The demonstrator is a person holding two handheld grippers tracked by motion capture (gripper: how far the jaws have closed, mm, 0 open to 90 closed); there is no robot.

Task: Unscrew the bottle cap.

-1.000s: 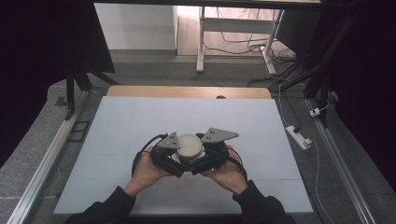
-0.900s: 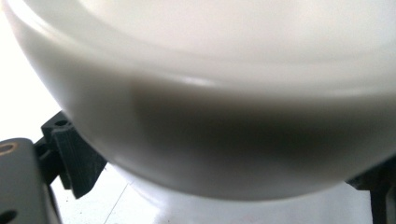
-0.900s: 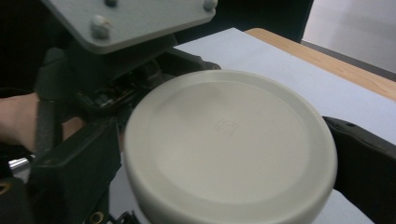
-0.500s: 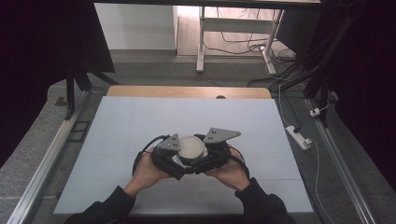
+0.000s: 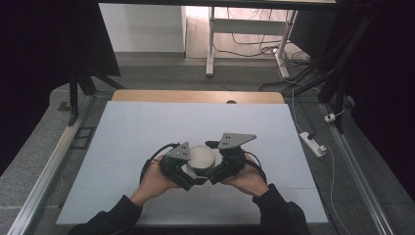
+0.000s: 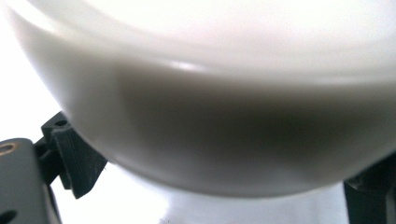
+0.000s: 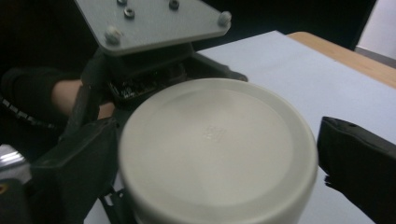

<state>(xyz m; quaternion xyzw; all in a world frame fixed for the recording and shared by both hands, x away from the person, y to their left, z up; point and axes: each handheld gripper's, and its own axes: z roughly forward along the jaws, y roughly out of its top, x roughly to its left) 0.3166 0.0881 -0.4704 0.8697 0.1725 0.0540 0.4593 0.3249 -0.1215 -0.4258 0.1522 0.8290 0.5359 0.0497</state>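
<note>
Two grippers meet around a round white container near the front of the table.

High view: the white container (image 5: 201, 155) sits on the pale table (image 5: 147, 127) between the left gripper (image 5: 188, 177) and right gripper (image 5: 211, 174). Left gripper view: the container's curved wall looms between spread jaws; contact cannot be told. Right gripper view: one jaw seems pressed to the container's side, the other stands just apart, so no firm grasp shows.

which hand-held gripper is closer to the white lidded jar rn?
Hard to separate. The left hand-held gripper meets the white lidded jar from its left, the right hand-held gripper from its right; both jaw pairs flank it.
</note>
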